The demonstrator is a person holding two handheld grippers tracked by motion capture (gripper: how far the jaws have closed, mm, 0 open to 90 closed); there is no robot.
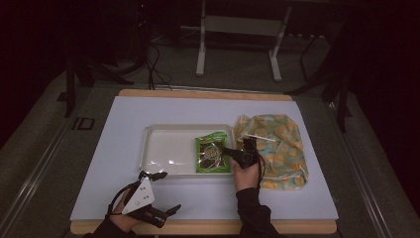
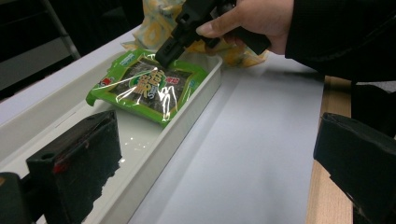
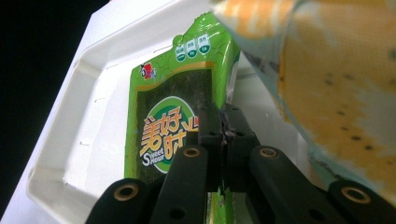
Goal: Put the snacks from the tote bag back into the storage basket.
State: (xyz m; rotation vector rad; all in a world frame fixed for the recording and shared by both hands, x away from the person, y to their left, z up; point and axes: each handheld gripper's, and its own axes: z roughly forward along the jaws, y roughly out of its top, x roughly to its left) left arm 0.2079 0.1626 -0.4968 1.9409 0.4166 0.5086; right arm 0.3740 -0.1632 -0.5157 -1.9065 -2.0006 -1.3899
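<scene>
A green snack packet point(image 1: 212, 154) point(image 2: 140, 88) point(image 3: 159, 126) lies at the right end of a white tray point(image 1: 163, 148) point(image 2: 187, 116) point(image 3: 84, 116). My right gripper point(image 1: 226, 150) point(image 2: 166, 51) point(image 3: 225, 122) reaches in from the tray's right side, its jaws pressed together on the packet's right edge. Beside the tray, on its right, lies a translucent bag with a yellow pattern point(image 1: 280, 144) point(image 2: 152, 23) point(image 3: 336, 70). My left gripper point(image 1: 164, 192) point(image 2: 215, 140) is open near the table's front left, one jaw over the tray's front rim, with nothing between the jaws.
A white sheet point(image 1: 114, 163) covers most of the wooden table point(image 1: 208, 94). Behind the table a white metal frame point(image 1: 237, 29) stands on the floor, with dark cables point(image 1: 156, 64) to its left.
</scene>
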